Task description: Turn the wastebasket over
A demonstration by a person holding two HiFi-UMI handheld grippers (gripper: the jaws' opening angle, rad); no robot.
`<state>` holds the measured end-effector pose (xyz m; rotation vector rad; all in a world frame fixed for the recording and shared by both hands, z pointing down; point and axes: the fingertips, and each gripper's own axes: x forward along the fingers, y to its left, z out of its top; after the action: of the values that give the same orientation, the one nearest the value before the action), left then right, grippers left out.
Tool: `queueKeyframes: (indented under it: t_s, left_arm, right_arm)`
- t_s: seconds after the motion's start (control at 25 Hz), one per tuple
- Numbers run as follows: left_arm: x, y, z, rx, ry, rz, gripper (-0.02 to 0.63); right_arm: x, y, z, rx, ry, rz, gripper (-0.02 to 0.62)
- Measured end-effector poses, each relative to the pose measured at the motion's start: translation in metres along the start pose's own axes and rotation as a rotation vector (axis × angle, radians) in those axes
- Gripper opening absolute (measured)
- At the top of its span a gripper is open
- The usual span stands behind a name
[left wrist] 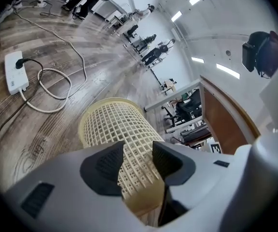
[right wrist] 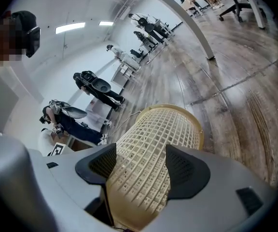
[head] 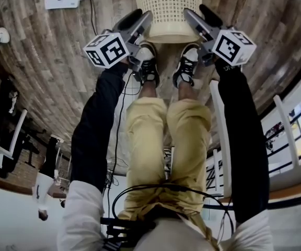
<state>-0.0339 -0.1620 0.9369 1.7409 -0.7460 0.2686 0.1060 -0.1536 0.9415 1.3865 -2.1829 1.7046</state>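
A cream lattice wastebasket (head: pixel 166 4) lies tilted on the wooden floor just ahead of my feet. Its solid base points toward me and its open rim (left wrist: pixel 111 104) rests on the floor at the far end. My left gripper (head: pixel 137 17) sits at the left side of the base and my right gripper (head: pixel 203 15) at the right side, so the basket is flanked by the two. In the left gripper view the wastebasket (left wrist: pixel 115 124) shows through the gap of the left gripper (left wrist: pixel 138 161). The right gripper (right wrist: pixel 139 166) stands wider, with the wastebasket (right wrist: pixel 163 129) beyond it. No pad visibly presses on it.
A white power strip (head: pixel 61 0) with a looping cable (left wrist: pixel 57 88) lies on the floor to the left. My shoes (head: pixel 148 61) stand right behind the basket. A slanted white desk leg (right wrist: pixel 177 18), office chairs and people stand farther off.
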Motion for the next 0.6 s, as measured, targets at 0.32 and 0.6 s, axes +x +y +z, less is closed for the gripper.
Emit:
queueKeyframes:
  t_s: [0.32, 0.6]
  left_arm:
    - [-0.014, 0.009, -0.041, -0.003, 0.136, 0.017, 0.178]
    - [-0.006, 0.022, -0.091, -0.009, 0.307, 0.055, 0.178]
  right_arm:
    - [-0.013, 0.0, -0.042, -0.011, 0.102, -0.01, 0.318]
    - [-0.008, 0.002, -0.102, -0.064, 0.306, 0.003, 0.318]
